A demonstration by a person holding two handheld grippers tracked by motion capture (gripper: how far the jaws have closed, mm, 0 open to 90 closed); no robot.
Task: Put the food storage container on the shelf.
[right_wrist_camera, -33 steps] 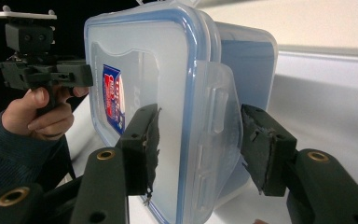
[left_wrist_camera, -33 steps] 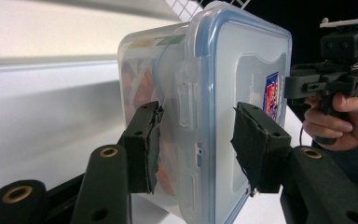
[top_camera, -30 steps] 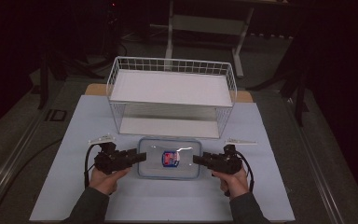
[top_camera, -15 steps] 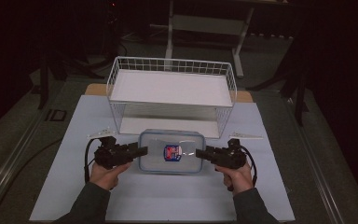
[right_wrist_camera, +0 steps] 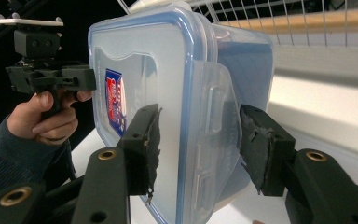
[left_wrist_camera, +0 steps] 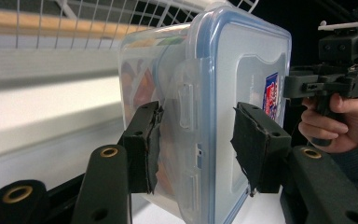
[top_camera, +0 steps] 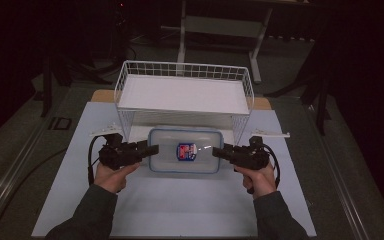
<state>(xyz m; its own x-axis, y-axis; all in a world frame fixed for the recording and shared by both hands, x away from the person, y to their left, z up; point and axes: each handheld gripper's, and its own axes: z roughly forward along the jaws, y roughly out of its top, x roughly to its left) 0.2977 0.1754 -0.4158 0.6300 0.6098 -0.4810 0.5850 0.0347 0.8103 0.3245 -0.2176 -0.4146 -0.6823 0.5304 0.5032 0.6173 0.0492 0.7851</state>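
With your left gripper (top_camera: 150,149) and right gripper (top_camera: 216,150) each clamped on an end of the clear, blue-rimmed plastic lidded container (top_camera: 185,150), held above the surface in front of the white wire rack (top_camera: 185,95), treat it as stiff, slick and moderately weighted, gripping the latch flaps.

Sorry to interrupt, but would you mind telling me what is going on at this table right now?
A person is handling a clear plastic food container with a blue-rimmed lid, one claw at each end. The left claw is clamped on the container's left end, the right claw on its right end, both at the lid latches. The container sits just in front of a white wire shelf rack on the white table mat.
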